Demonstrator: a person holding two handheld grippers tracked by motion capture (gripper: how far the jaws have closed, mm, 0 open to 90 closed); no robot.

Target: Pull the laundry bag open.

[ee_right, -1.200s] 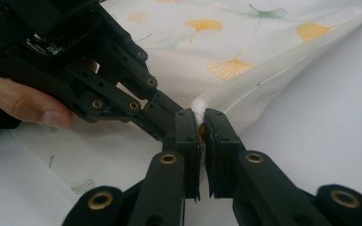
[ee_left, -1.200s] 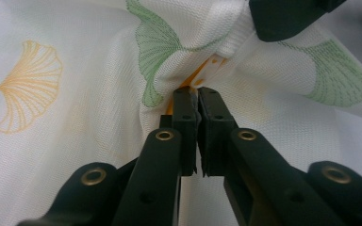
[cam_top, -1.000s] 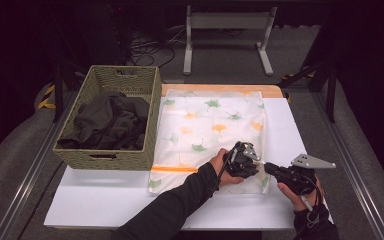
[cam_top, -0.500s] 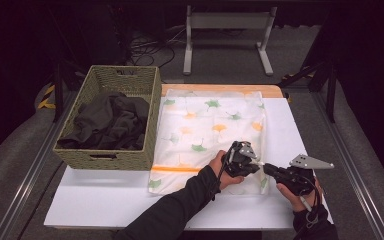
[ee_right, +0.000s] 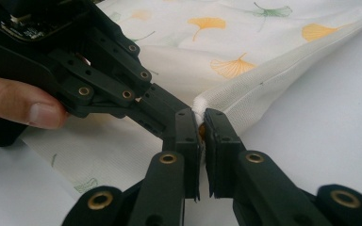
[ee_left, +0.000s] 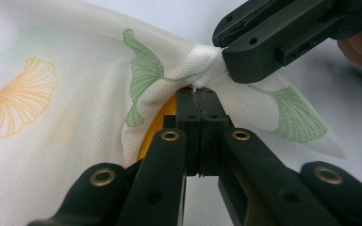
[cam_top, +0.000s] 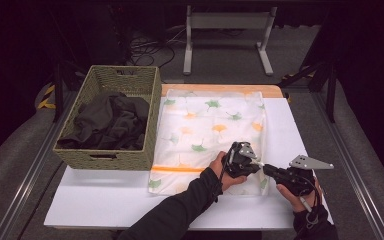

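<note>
A white table (cam_top: 105, 210) carries a woven basket (cam_top: 107, 159) at its left, and just right of it a flat white cloth (cam_top: 210, 122) printed with green and orange ginkgo leaves. Along the table's far edge runs what may be a wooden strip (cam_top: 220, 88).

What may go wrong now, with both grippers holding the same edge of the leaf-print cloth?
1. The left gripper and the right gripper pinch only a small bunch of the leaf-print cloth, so it may slip out when lifted.
2. Their jaws stand very close together, so they may collide or pull the fabric against each other.
</note>
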